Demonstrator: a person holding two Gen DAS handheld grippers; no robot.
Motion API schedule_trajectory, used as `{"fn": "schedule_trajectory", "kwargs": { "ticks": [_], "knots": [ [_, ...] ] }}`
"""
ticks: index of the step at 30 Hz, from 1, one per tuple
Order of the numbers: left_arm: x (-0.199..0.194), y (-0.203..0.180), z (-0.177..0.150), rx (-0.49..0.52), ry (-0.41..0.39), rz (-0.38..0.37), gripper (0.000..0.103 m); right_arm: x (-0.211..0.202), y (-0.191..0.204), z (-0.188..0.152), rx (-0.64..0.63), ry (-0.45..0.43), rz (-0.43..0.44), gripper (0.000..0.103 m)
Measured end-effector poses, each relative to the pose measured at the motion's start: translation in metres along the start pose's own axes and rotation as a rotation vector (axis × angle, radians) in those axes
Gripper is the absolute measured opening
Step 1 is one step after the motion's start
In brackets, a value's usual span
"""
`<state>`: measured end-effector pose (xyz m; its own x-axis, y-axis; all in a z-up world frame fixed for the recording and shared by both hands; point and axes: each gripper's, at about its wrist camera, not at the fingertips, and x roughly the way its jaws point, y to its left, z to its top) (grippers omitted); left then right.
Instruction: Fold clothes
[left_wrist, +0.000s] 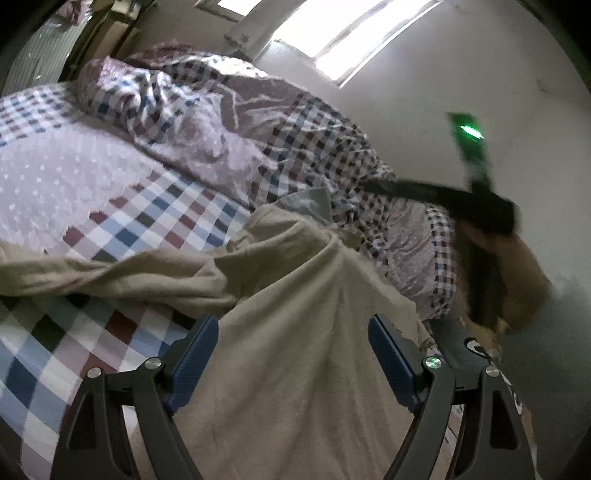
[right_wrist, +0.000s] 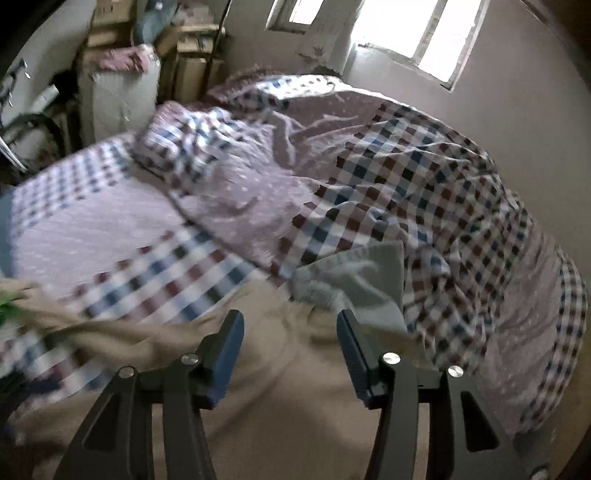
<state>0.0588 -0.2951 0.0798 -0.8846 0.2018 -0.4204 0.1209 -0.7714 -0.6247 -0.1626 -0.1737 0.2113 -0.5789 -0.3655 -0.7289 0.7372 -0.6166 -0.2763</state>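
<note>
A beige fleece garment (left_wrist: 295, 295) lies rumpled on the checked bed sheet (left_wrist: 147, 218). My left gripper (left_wrist: 291, 328) hovers just above it, open, with only cloth showing between its blue pads (left_wrist: 194, 363). In the right wrist view the same beige garment (right_wrist: 291, 376) fills the foreground under my right gripper (right_wrist: 291, 325), which is also open with nothing held. A folded pale grey-blue cloth (right_wrist: 354, 280) rests just beyond the right gripper, against the quilt. The other gripper (left_wrist: 480, 206), held by a hand, shows blurred at the right of the left wrist view.
A crumpled checked and lilac quilt (right_wrist: 369, 166) is heaped along the wall side of the bed. Boxes and clutter (right_wrist: 122, 66) stand past the head of the bed. A bright window (right_wrist: 424, 33) sits in the far wall. A person's dark clothing (left_wrist: 498, 387) is at the lower right.
</note>
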Motion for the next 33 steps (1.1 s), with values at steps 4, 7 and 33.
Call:
{"fn": "schedule_trajectory", "kwargs": {
  "ticks": [4,7,33],
  "knots": [
    [-0.014,-0.001,0.005,0.015,-0.025,-0.013,0.086,-0.094,0.0,-0.046,0.071,-0.035,0.039,0.06],
    [-0.024,-0.002,0.009,0.027,-0.044,-0.022,0.086,-0.159,0.002,-0.086,0.137,-0.061,0.059,0.067],
    [0.01,-0.147,-0.095,0.157,0.146,-0.324,0.089,-0.257,-0.194,-0.595,1.607,-0.15,-0.02,0.08]
  ]
}}
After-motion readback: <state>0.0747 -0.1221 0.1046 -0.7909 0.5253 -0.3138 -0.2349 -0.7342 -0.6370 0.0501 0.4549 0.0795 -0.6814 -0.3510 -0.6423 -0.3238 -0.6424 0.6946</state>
